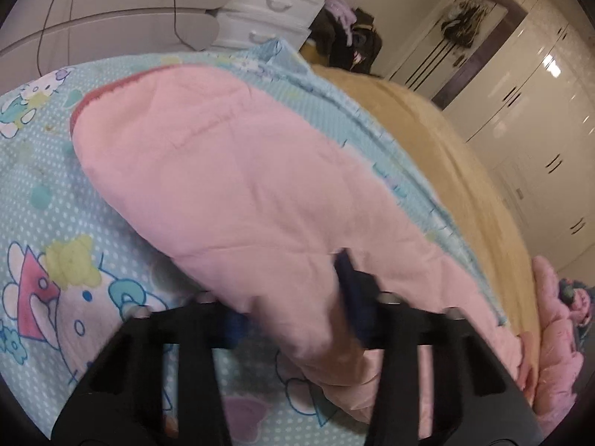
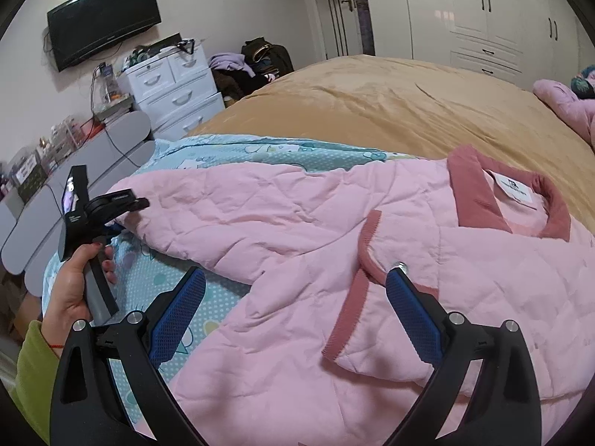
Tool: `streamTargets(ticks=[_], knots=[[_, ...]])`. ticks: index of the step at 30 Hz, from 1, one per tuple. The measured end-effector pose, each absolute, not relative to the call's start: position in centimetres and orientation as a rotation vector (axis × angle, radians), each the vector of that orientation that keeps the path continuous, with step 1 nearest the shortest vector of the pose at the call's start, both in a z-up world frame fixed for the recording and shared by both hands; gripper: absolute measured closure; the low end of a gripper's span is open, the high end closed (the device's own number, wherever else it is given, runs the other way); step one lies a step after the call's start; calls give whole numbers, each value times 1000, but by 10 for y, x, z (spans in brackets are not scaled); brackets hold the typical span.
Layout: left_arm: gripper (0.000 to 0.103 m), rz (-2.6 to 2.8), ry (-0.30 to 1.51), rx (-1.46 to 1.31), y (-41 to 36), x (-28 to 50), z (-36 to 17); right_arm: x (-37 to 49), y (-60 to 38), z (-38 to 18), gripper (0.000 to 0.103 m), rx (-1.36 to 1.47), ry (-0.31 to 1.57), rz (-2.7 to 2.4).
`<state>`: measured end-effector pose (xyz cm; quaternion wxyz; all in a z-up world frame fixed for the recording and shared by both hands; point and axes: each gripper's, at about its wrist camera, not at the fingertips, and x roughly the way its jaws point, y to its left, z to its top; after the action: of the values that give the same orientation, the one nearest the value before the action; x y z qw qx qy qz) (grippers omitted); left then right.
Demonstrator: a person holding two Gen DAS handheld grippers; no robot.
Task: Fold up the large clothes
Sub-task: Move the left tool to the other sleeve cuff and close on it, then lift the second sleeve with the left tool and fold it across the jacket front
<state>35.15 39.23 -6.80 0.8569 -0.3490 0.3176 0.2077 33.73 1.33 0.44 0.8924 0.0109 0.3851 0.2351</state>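
Note:
A pink quilted garment with a dark pink collar lies spread on a blue cartoon-print quilt. In the left wrist view my left gripper is shut on a bunched fold of the pink garment, with fabric squeezed between the blue pads. From the right wrist view the left gripper, held by a hand, sits at the garment's far left edge. My right gripper stands open just above the garment's front, beside a dark pink trim, with nothing gripped.
The quilt rests on a tan bedspread. Another pink garment lies at the bed's right. Beyond the bed are a white drawer unit, a wall television, a pile of bags and clothes and white wardrobes.

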Motion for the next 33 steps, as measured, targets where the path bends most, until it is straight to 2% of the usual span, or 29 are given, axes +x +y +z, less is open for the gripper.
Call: streamTargets(ticks=[2, 5, 21, 33], knots=[[89, 417, 635, -727, 391, 349, -59, 335, 7, 5, 6, 36, 800, 486], [93, 385, 576, -707, 385, 344, -37, 328, -5, 7, 6, 53, 793, 476], [96, 185, 328, -549, 302, 314, 85, 289, -124, 29, 6, 217, 727, 348], [97, -42, 211, -316, 164, 286, 143, 265, -200, 29, 6, 322, 694, 252]])
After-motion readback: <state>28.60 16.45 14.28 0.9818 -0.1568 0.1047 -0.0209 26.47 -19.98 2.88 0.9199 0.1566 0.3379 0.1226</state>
